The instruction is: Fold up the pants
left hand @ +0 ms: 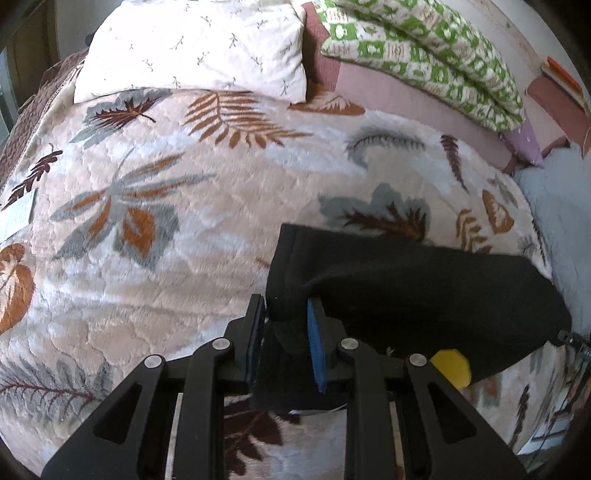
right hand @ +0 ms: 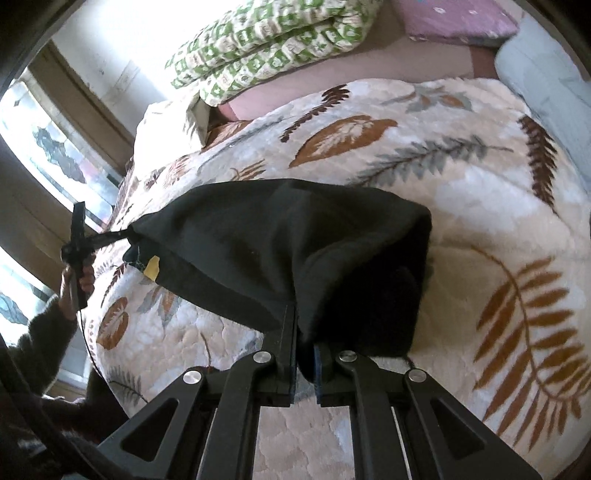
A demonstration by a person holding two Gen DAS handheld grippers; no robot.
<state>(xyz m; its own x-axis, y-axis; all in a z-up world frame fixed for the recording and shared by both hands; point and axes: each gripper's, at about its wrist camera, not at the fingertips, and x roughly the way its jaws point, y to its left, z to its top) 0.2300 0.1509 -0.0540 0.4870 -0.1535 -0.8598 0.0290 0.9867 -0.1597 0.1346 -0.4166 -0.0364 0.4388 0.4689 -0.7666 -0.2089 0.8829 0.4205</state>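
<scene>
The black pants [left hand: 406,284] hang stretched in the air above the bed, held at both ends. My left gripper [left hand: 286,314] is shut on one thick folded edge of the pants, the cloth bunched between its blue pads. A yellow tag [left hand: 452,365] shows under the cloth. My right gripper [right hand: 304,332] is shut on the other end of the pants [right hand: 280,243], which drape over its fingers. In the right wrist view the left gripper [right hand: 79,243] and the person's hand show at the far left, with the yellow tag [right hand: 152,266] close by.
The bed is covered by a plush leaf-print blanket [left hand: 166,221]. A white pillow [left hand: 195,48] and a folded green-and-white quilt [left hand: 424,51] lie at the head. A purple cushion [right hand: 458,18] and a pale blue one [right hand: 543,70] sit at the side. A window [right hand: 48,155] is at the left.
</scene>
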